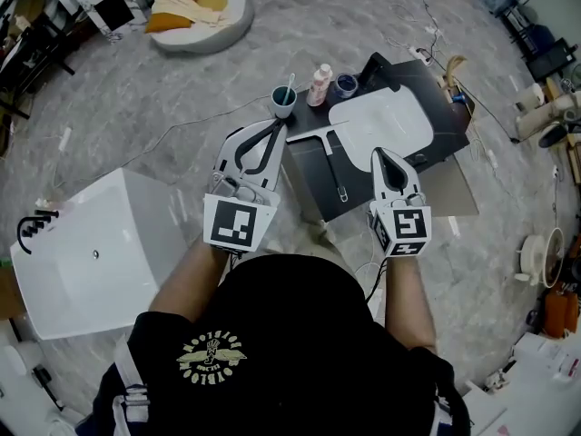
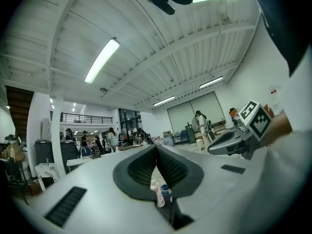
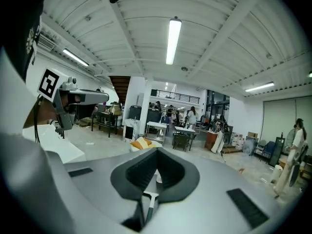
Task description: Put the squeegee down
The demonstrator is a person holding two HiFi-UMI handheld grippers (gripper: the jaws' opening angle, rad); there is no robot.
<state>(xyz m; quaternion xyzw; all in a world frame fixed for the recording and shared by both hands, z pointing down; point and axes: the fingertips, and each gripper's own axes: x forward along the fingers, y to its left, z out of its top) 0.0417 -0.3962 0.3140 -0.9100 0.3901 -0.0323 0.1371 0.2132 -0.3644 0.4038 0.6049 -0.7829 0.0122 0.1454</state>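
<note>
**Both grippers shut and empty; squeegee already laid flat on the table.**
The left gripper (image 1: 275, 127) and the right gripper (image 1: 381, 155) are held with jaws pressed together on nothing. The squeegee (image 1: 334, 173) is seen between them, flat on the dark table (image 1: 313, 203), with its handle pointing towards the near edge. It could be knocked off that edge by a careless sweep of either gripper. The cup (image 1: 284, 101) and bottle (image 1: 320, 84) just beyond the left gripper could be tipped the same way.

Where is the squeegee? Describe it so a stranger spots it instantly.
Find the black table carrying the white basin. On its left part, nearer the person than the teal cup and pink bottle, lies the squeegee: the only flat, T-shaped tool, pale blade and thin handle.
</note>
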